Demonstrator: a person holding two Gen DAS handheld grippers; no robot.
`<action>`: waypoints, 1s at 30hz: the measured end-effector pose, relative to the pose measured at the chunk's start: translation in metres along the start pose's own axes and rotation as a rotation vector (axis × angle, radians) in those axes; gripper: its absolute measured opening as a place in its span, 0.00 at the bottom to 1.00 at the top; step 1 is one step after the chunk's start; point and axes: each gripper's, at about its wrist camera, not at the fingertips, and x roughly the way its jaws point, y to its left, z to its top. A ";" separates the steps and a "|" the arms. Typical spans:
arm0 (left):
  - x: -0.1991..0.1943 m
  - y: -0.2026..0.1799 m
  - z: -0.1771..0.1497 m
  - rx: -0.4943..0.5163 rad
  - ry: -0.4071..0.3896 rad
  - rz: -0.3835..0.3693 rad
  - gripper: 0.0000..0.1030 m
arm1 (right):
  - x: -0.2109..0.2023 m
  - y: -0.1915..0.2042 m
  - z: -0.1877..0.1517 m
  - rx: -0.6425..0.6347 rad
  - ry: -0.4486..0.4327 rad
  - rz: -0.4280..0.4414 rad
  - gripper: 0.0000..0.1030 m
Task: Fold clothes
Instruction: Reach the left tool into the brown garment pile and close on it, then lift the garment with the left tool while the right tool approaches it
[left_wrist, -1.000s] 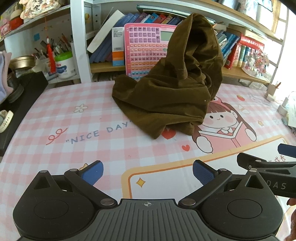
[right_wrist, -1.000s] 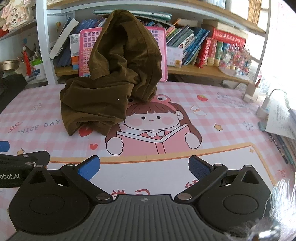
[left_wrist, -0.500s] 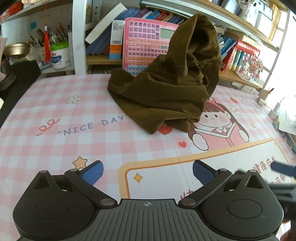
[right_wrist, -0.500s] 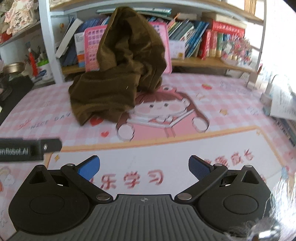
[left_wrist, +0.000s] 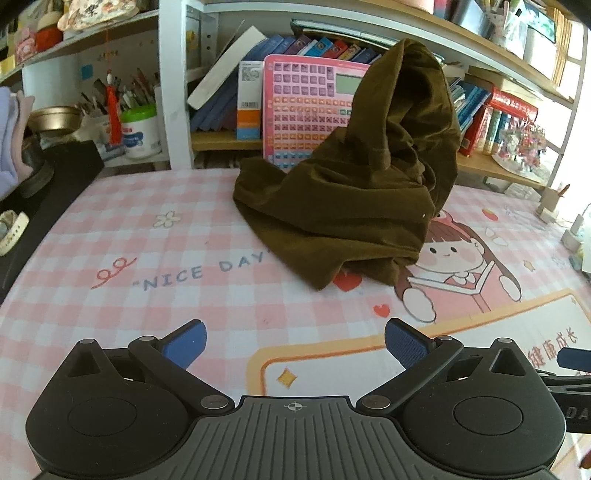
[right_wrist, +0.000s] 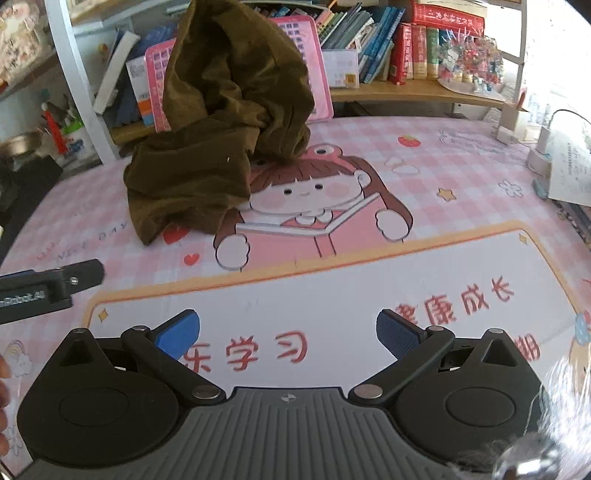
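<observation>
Cloth (left_wrist: 351, 192) heaped, unfolded, on the mat (left_wrist: 147, 258).
Your left gripper (left_wrist: 293, 345) is nearer it than the right gripper (right_wrist: 288, 334); both have fingers apart, empty.

A pink checked table mat (left_wrist: 155, 229) with a cartoon girl covers the desk. Behind it stand white-framed wooden shelves (left_wrist: 173, 92) crowded with books (right_wrist: 417, 48), and bright daylight enters from the right.

Bare mat (left_wrist: 229, 295) lies before both jaws; heaped brown garment (left_wrist: 354, 199) blocks the shelf (left_wrist: 221, 142).

Bright daylight glares from the right; fisheye edges curve and blur.
</observation>
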 end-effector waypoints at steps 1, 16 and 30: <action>0.002 -0.005 0.003 0.008 -0.005 0.005 1.00 | -0.001 -0.005 0.002 -0.001 -0.012 0.003 1.00; 0.078 -0.078 0.072 0.095 -0.089 0.185 1.00 | 0.000 -0.106 0.018 0.025 -0.033 0.036 1.00; 0.077 -0.080 0.091 0.015 -0.110 0.141 0.00 | -0.001 -0.162 0.035 0.166 0.014 0.178 1.00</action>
